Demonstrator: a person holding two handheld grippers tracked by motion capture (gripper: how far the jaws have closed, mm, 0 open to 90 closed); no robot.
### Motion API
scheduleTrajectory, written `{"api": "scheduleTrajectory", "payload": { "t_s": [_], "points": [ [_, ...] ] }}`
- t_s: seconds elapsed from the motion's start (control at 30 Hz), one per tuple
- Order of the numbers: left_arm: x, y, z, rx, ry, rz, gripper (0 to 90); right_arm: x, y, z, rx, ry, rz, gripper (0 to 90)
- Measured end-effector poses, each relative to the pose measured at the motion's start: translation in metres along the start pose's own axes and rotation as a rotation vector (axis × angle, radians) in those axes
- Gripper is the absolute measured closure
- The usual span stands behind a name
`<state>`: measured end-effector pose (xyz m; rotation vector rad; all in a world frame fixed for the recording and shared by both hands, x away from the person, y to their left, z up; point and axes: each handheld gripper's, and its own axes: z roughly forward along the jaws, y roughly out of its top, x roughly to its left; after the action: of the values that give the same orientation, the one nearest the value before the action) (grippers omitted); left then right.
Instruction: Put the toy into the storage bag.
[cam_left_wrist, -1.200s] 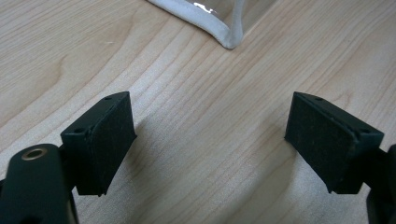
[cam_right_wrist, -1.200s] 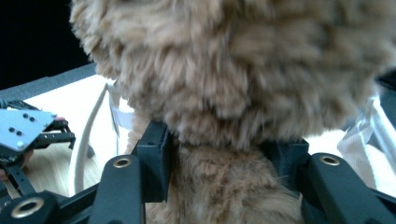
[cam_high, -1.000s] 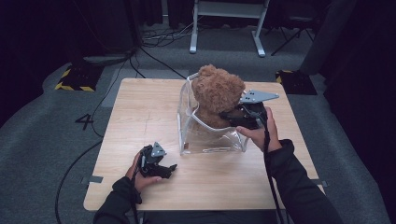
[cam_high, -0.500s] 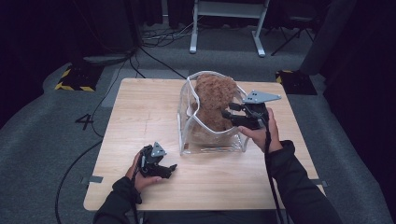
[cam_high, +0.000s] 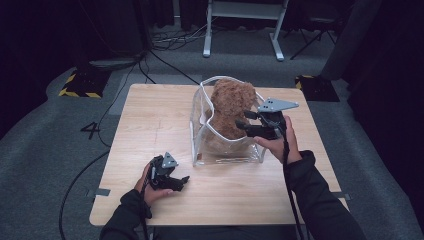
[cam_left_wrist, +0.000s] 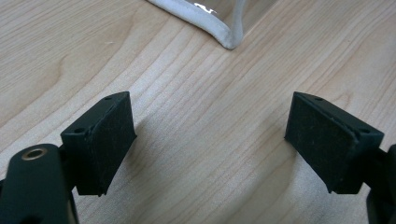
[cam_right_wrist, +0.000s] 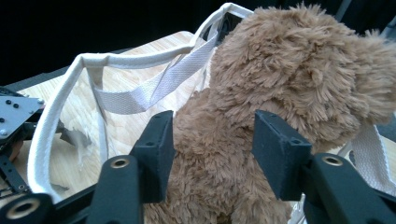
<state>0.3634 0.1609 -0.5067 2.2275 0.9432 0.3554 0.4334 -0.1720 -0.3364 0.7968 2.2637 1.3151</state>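
Note:
A brown teddy bear (cam_high: 230, 107) sits inside a clear bag (cam_high: 225, 152) with white trim, in the middle of the wooden table (cam_high: 150, 120). My right gripper (cam_high: 242, 121) reaches over the bag's right rim. Its jaws have just been opening and now stand open on either side of the bear (cam_right_wrist: 289, 70), the fur brushing them at the right gripper (cam_right_wrist: 212, 140). The bag's white strap and rim (cam_right_wrist: 116, 58) lie behind. My left gripper (cam_high: 181, 184) rests on the table left of the bag, open and with nothing in it (cam_left_wrist: 210, 135), facing the bag's trimmed corner (cam_left_wrist: 224, 32).
Bare tabletop spreads to the left of the bag. The table's front edge runs close below my left hand. Cables (cam_high: 165, 55) trail over the grey floor behind, beside a white metal frame (cam_high: 240, 30) and a black-and-yellow block (cam_high: 80, 85).
The bear has sunk from above the bag's rim down into the bag. The right jaws have spread wider around it. The left gripper has not moved.

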Motion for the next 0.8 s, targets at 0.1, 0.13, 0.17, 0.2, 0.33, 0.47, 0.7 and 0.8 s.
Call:
{"api": "scheduleTrajectory", "payload": {
  "t_s": [0.1, 0.13, 0.17, 0.2, 0.33, 0.47, 0.7, 0.8],
  "points": [
    [0.0, 0.0, 0.0, 0.0, 0.001, 0.0, 15.8, 0.0, 0.0, 0.0, 0.001, 0.015, -0.012, 43.1],
    [0.0, 0.0, 0.0, -0.001, 0.0, 0.001, 15.8, 0.0, 0.0, 0.0, 0.002, 0.021, -0.019, 41.9],
    [0.0, 0.0, 0.0, 0.0, 0.0, 0.0, 15.8, 0.0, 0.0, 0.0, 0.005, 0.024, -0.027, 40.9],
    [0.0, 0.0, 0.0, 0.0, 0.0, 0.0, 15.8, 0.0, 0.0, 0.0, 0.009, 0.026, -0.036, 39.9],
    [0.0, 0.0, 0.0, 0.0, 0.001, 0.0, 15.8, 0.001, 0.001, -0.002, 0.014, 0.028, -0.054, 36.5],
    [0.0, 0.0, 0.0, -0.001, 0.0, 0.001, 15.8, 0.0, 0.001, -0.006, 0.022, 0.011, -0.071, 28.7],
    [0.0, 0.0, 0.0, -0.001, 0.0, 0.001, 15.8, -0.003, 0.003, -0.017, 0.013, -0.013, -0.085, 25.2],
    [0.0, 0.0, 0.0, 0.0, 0.0, 0.0, 15.8, -0.004, 0.003, -0.023, 0.015, -0.018, -0.102, 25.0]
  ]
}}
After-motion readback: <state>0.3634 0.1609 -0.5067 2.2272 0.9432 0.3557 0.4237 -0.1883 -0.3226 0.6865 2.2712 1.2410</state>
